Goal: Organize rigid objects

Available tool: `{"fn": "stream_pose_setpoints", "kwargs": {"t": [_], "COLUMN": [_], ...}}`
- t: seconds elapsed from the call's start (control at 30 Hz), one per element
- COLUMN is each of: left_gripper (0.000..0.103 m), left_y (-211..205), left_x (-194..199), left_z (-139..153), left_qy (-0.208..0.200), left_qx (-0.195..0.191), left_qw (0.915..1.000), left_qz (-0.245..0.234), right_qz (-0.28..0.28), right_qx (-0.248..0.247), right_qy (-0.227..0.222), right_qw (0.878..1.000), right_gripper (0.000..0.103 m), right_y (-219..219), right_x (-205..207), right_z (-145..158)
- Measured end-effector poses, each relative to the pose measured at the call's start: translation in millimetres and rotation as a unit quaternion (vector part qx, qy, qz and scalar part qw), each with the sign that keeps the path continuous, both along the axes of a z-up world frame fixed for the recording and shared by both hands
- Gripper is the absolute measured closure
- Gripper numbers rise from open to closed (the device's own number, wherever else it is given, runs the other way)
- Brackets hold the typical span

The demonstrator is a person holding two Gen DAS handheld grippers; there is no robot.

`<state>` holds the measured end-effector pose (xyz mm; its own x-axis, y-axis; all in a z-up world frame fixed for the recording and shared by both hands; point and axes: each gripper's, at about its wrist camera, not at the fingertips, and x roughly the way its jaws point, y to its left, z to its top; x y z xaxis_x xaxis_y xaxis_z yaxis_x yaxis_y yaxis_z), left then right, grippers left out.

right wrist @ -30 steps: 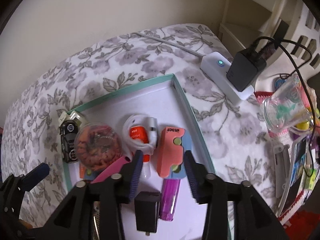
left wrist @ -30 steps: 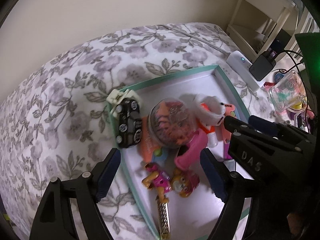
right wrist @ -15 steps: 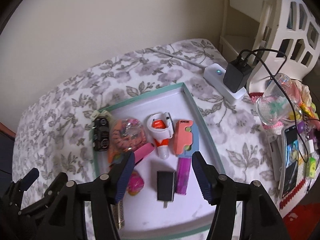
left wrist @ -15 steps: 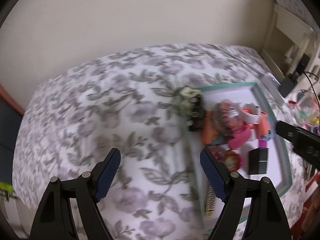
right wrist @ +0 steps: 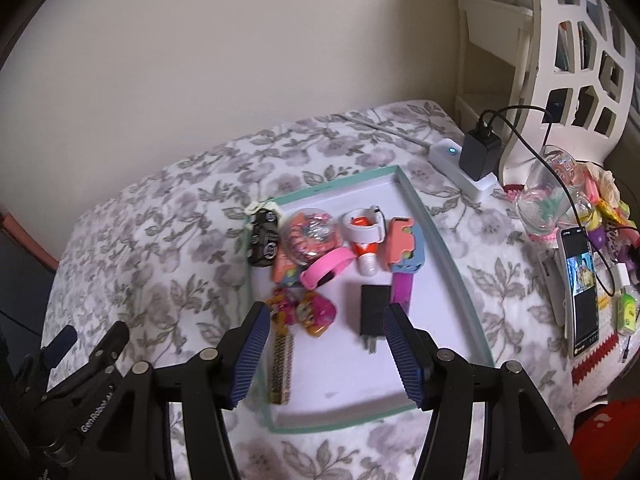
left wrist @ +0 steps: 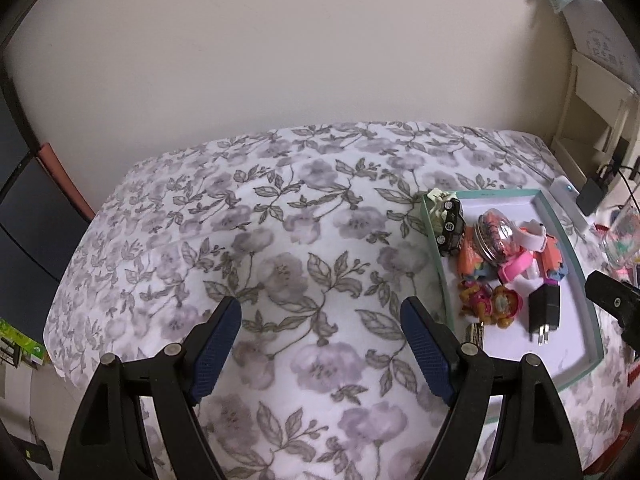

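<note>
Gaping above the tray (right wrist: pixel 448 240), right claw (right wrist: pixel 324 350) (left claw (left wrist: pixel 320 344) too), both empty.

Tray (right wrist: pixel 440 240) on bedspread (left wrist: pixel 280 264); toy car (right wrist: pixel 263 237) at left rim, charger plug (right wrist: pixel 374 309) centre, power strip (right wrist: pixel 460 168) behind right.

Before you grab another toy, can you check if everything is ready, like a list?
1. Left gripper free: ok, jaws open over the flowered bedspread, nothing between them.
2. Right gripper free: ok, open and holding nothing.
3. Black plug-in charger block inside the shallow white tray with the teal rim: ok, lying flat.
4. Black toy car fully in the tray: not ok, it sits on the rim at the far left corner.
5. Round clear case with orange inside stable: cannot tell, it rests on other toys.
</note>
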<state>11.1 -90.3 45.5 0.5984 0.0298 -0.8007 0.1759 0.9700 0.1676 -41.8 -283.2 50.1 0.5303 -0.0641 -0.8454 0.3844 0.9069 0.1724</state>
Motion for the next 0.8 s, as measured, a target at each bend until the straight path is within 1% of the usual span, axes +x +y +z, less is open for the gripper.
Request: {"fn": "stream_pose_setpoints", "kwargs": {"t": [0.2,0.33,0.53,0.7,0.8], "left_gripper": [0.021,0.021,0.021,0.021,0.021], "left_y": [8,16,28,32,31], "left_x": [-18,-27,-33,-42,-47], "left_z": [-7,-14,-21,-22,-20], "left_qy": [0.011,0.026,0.043,0.046,0.044], "left_qx": [0.003,0.006,0.011,0.004,0.005], "left_qw": [0.9999,0.9996,0.9990,0.9989,0.9989], "left_qz": [-0.005,-0.004,0.004,-0.007,-0.014], "right_qz": [-0.001,0.000,0.011,0.023,0.022], "right_qx": [0.002,0.003,-0.015,-0.036,-0.037], "right_qy": [-0.005,-0.012,-0.014,-0.006,-0.007], "right_qw": [1.000,1.000,1.000,0.999,0.999], "right_gripper": [0.040,0.040,0.040,0.040,0.040], "right_y": [10,15,28,37,38], "right_x": [-23,-35,-46,-50,-54], "right_z": [-1,0,0,-4,-5]}}
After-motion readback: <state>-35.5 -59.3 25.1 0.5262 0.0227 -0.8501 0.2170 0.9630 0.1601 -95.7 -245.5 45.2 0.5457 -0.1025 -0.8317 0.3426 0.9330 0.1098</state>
